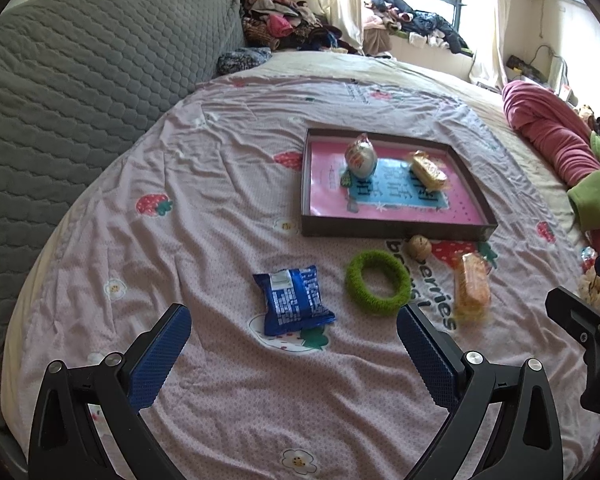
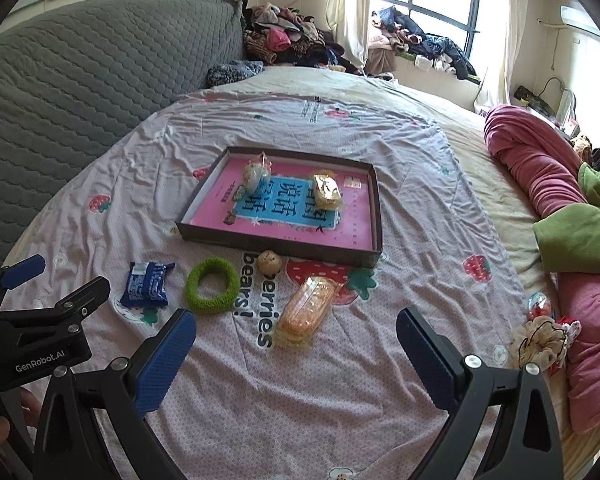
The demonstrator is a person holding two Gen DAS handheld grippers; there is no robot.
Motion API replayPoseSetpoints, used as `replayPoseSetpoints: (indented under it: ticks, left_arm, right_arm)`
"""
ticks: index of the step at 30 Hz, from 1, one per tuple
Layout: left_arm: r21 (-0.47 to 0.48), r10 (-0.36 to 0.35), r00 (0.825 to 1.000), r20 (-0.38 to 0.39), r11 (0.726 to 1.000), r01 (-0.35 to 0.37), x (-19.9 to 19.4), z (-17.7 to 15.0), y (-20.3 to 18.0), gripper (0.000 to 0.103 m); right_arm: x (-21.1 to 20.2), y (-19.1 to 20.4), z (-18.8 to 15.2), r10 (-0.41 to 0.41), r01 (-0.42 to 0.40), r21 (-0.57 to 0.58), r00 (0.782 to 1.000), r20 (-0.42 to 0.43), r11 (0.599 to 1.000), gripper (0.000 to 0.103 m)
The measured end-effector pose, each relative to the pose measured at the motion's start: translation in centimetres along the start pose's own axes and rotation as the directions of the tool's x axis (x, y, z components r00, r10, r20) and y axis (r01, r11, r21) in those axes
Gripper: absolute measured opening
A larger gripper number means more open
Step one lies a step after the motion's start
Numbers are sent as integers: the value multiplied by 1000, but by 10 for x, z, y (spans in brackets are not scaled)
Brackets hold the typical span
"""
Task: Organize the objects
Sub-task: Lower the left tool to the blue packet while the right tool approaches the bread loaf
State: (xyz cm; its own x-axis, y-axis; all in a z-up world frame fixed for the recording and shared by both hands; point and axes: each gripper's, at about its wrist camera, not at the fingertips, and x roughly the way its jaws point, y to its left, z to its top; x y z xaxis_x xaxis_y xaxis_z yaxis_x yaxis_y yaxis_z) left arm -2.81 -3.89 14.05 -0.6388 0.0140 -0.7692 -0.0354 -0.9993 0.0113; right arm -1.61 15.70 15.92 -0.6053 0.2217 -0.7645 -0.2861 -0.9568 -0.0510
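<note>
- The left gripper [image 1: 294, 354] was held with its jaws spread wide and nothing between them; the right gripper [image 2: 296, 354] was released in the same way and also empty.
- The blue snack packet [image 1: 294, 300] lay flat on the bedsheet [image 1: 220, 184], just ahead of the left gripper and between the lines of its fingers.
- The green ring [image 1: 378, 283] was ahead and to the right of that gripper, and the orange wrapped cake [image 2: 306, 312] lay just ahead of the right gripper.
- A small round nut-like item [image 2: 269, 263] was seen touching or almost touching the near wall of the tray [image 2: 276, 246].
- Two wrapped snacks were already inside the tray, farther ahead.
- The packet was judged the likely next pick: the fingers should be lowered on its two short sides, and closed gently so the sheet is not pinched.
</note>
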Motion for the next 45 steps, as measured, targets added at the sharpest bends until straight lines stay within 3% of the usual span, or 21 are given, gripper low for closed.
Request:
replayPoseSetpoints:
  ticks: [29,45]
  left_arm:
    - [18,-9,997,-80,1000,10,65,-15,-3,102]
    - [8,6,995,-98,1000,-5,85,-14,11,102]
  right_arm:
    - [61,-11,-15,-24,27,32,995,-100,999,101]
    - [80,18,-7,-4,2,-17,994,-108,1000,101]
